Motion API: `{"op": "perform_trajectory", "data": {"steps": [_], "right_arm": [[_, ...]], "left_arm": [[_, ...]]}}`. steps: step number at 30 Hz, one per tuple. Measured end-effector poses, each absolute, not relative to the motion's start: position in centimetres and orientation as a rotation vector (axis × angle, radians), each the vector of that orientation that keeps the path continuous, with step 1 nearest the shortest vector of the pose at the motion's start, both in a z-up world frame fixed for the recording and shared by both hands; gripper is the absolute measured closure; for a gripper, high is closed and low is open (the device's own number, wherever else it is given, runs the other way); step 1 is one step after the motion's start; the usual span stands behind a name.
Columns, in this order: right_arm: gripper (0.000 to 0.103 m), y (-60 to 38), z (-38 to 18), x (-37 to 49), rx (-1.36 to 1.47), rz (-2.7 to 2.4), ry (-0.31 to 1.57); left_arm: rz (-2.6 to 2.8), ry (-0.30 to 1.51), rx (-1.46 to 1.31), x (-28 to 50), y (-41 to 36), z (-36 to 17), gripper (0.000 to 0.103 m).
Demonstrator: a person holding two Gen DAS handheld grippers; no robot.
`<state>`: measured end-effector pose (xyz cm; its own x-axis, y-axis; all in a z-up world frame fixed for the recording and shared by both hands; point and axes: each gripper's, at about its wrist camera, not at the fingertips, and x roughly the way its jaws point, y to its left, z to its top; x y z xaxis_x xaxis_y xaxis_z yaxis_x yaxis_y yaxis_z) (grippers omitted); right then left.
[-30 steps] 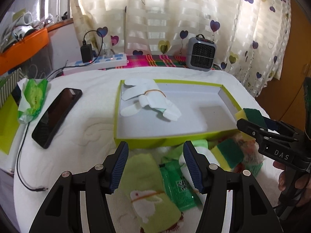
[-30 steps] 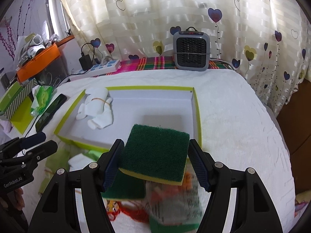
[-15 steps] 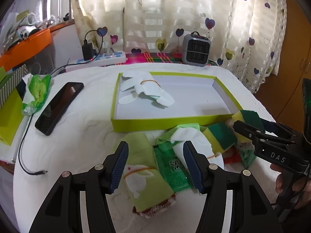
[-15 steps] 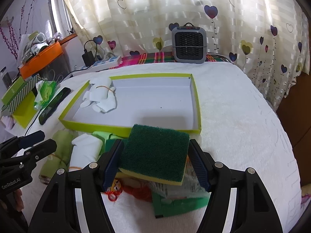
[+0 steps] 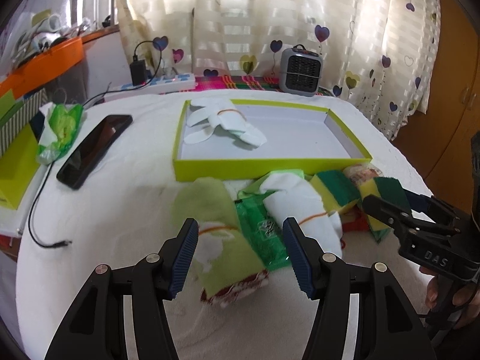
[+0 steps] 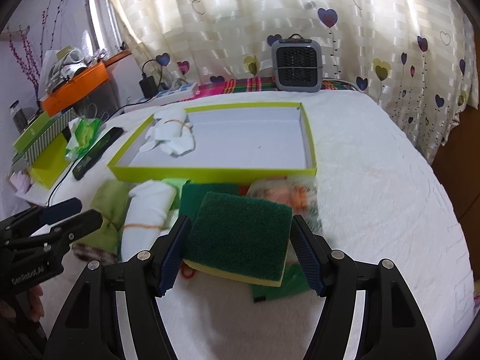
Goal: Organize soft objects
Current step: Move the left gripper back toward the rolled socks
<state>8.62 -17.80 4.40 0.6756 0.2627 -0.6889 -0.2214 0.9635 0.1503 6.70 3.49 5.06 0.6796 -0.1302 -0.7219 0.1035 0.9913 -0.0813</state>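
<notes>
My right gripper (image 6: 240, 252) is shut on a green and yellow sponge (image 6: 240, 234), held above the pile in front of the lime-green tray (image 6: 210, 174); it also shows in the left wrist view (image 5: 387, 198). My left gripper (image 5: 240, 255) is open and empty, above a green sock (image 5: 222, 240) and next to a white rolled sock (image 5: 297, 207). A white sock bundle (image 5: 225, 123) lies in the tray's far left corner (image 5: 180, 138). A second sponge (image 5: 336, 189) and a green packet (image 5: 264, 231) lie in the pile.
A black phone (image 5: 93, 150), a green tissue pack (image 5: 60, 129) and a cable (image 5: 39, 219) lie left of the tray. A small grey heater (image 5: 300, 72) and a power strip (image 5: 162, 81) stand at the back. The bed edge drops off at right.
Both grippers have pulled back and up from the tray. The whole pile of socks and sponges now shows in front of the tray. The sponge stays gripped.
</notes>
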Motion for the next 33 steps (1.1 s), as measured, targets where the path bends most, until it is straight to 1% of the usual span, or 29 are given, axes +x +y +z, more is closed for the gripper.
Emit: {"op": "perform_trajectory", "data": {"steps": [8, 12, 20, 28, 33], "right_arm": [[0.035, -16.4, 4.3, 6.9, 0.023, 0.357, 0.755], [0.035, -15.3, 3.9, 6.5, 0.001, 0.38, 0.764], [0.035, -15.5, 3.6, 6.2, -0.009, 0.356, 0.762], [0.035, -15.9, 3.7, 6.4, 0.005, 0.338, 0.764], [0.035, -16.4, 5.1, 8.7, -0.004, 0.299, 0.723]], "left_arm": [[-0.142, 0.839, -0.102, 6.0, 5.4, 3.6, 0.045], [-0.161, 0.862, -0.122, 6.1, 5.5, 2.9, 0.041], [-0.168, 0.894, -0.133, 7.4, 5.4, 1.9, 0.04], [-0.179, 0.9, -0.141, 7.7, 5.6, 1.7, 0.039], [-0.181, 0.906, -0.146, 7.9, 5.7, 1.6, 0.039]]}}
